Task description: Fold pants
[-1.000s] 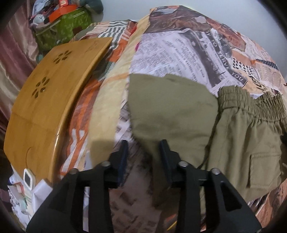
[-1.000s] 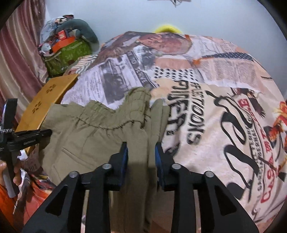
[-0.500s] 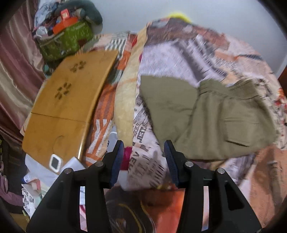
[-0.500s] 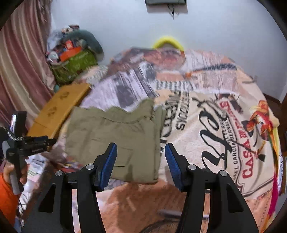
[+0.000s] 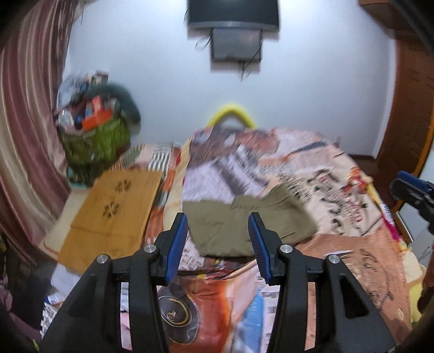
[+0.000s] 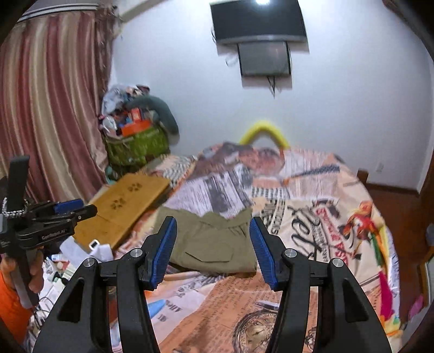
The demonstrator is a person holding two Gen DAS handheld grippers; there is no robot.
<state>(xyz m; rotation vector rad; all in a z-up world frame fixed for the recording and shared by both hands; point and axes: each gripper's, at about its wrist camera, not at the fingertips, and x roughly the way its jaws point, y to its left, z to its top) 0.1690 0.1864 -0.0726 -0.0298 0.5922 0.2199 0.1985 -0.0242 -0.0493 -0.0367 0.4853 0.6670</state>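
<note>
The olive green pants (image 5: 244,225) lie folded into a compact rectangle on the bed's printed cover; they also show in the right wrist view (image 6: 214,241), with a cargo pocket facing up. My left gripper (image 5: 218,244) is open and empty, held well back from the pants and above the bed's near edge. My right gripper (image 6: 213,247) is open and empty too, also drawn back. The left gripper shows from the side in the right wrist view (image 6: 62,214). The right gripper shows at the right edge of the left wrist view (image 5: 412,190).
A wooden lap table (image 5: 111,211) lies left of the pants, with a small white device (image 6: 93,244) at its near end. A green bag of clutter (image 6: 135,144) stands by the striped curtain (image 6: 51,108). A TV (image 6: 257,21) hangs on the wall. Clutter lies at the lower left.
Both grippers have opened, let go of the pants and pulled back and up from the bed. The pants now lie folded and untouched, far smaller in both views.
</note>
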